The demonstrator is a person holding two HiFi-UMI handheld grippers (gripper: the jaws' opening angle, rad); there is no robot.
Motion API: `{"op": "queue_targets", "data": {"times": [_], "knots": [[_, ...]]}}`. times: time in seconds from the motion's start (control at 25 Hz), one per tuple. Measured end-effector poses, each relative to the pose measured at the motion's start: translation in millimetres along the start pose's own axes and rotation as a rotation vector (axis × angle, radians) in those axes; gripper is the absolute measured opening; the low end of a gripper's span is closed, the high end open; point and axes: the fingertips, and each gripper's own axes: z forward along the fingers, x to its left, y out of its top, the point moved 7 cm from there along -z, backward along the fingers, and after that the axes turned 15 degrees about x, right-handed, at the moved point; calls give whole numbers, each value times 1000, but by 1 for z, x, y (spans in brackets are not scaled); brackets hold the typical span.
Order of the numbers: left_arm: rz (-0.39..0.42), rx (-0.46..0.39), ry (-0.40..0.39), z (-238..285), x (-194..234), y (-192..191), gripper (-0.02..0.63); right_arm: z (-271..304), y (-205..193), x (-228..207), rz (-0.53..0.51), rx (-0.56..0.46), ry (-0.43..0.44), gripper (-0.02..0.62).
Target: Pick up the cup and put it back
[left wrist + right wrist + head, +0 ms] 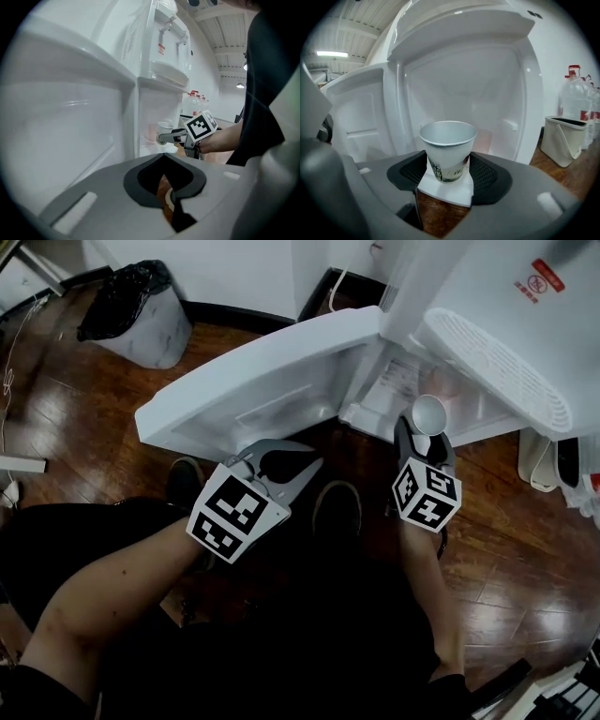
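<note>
We see a white water dispenser (pixel 506 324) standing on a dark wooden floor (pixel 525 549). Its lower cabinet door (pixel 272 381) is swung wide open to the left in the head view. The 2 hand-held grippers sit in front of it, each carrying 1 cube with square markers.

The right gripper (pixel 427 435) is clamped on the paper cup (pixel 429 412). In the right gripper view the cup (pixel 447 150) stands upright between the 2 dark ribbed pads (pixel 485 174), which press on its sides. Its open mouth faces up and a faint print shows on its wall. The right gripper (pixel 446 182) holds it just before the open lower compartment (pixel 403 390), over the white ledge at the compartment's front.

The left gripper (pixel 305 470) hangs just below the edge of the open door, close to it, and we cannot tell whether it touches. In the left gripper view the jaws of the left gripper (pixel 164 187) stand apart, with only the floor showing through the gap between them. That same view also catches the right gripper (pixel 166 137) with the cup (pixel 164 126) at the cabinet opening.

2 dark shoes (pixel 337 507) rest on the floor under the grippers. A bin lined with a black bag (pixel 136 310) stands by the wall, well apart. Large water bottles (pixel 576 93) and a pale open container (pixel 562 140) sit to the dispenser's right.
</note>
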Motion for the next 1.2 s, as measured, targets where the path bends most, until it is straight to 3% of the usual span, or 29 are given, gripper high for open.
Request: {"op": "queue_targets", "data": {"times": [0.24, 0.4, 0.6, 0.76, 1.0, 1.2], "knots": [[106, -2, -39, -30, -13, 10, 138, -49, 3, 7, -32, -12, 13, 287], [89, -41, -39, -63, -11, 19, 138, -72, 8, 17, -50, -10, 28, 285], [154, -83, -37, -103, -17, 32, 137, -108, 9, 33, -72, -18, 54, 285], [91, -135, -30, -132, -15, 55, 137, -142, 13, 48, -113, -24, 105, 285], [142, -104, -15, -170, -24, 72, 138, -208, 21, 53, -162, -56, 169, 285], [190, -119, -65, -203, -45, 88, 138, -262, 31, 52, -158, -100, 208, 285]]}}
